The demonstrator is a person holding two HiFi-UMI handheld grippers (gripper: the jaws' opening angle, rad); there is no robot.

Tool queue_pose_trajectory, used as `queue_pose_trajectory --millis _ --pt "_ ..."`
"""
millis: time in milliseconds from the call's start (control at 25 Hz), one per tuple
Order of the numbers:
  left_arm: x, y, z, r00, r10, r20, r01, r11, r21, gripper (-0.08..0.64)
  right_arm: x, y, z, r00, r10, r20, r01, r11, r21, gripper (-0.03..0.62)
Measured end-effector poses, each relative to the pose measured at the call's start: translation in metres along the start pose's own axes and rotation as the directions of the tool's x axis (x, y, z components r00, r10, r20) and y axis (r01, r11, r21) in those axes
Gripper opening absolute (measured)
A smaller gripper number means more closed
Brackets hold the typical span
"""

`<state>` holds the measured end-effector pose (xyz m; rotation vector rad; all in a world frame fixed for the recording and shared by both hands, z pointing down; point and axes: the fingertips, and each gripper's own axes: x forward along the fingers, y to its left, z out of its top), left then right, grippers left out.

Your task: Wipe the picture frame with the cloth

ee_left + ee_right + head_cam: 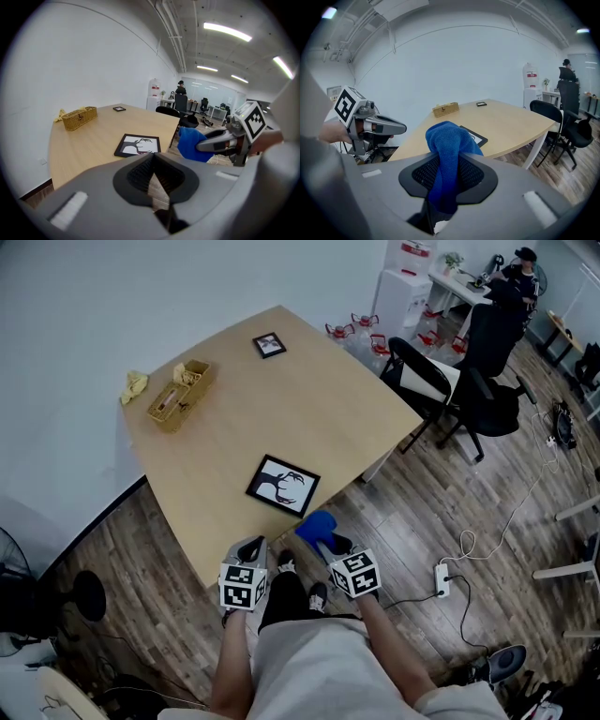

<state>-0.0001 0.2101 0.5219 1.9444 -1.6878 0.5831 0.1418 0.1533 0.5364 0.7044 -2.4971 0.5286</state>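
The right tool [443,197] clamps a blue terry cloth [449,140] near the black-framed picture [282,486] on the pale wooden tabletop [281,399]; the left tool [157,185] is closed, empty.

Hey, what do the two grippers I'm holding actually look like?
Both are grey, with tapering jaws lined by dark ribbed pads. The left gripper and right gripper each carry a white cube printed with black square markers. No cables show. The forearms are unsleeved.
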Motion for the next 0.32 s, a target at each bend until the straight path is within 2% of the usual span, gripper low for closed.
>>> queue_pose_trajectory --millis 320 --pt "-0.0012 0.0016 -0.0003 1.000 0.003 0.001 -0.003 1.000 -0.017 0.052 0.0042 0.0062 -0.0037 0.999 0.034 -0.019 -0.034 0.999 -0.010 0.095"
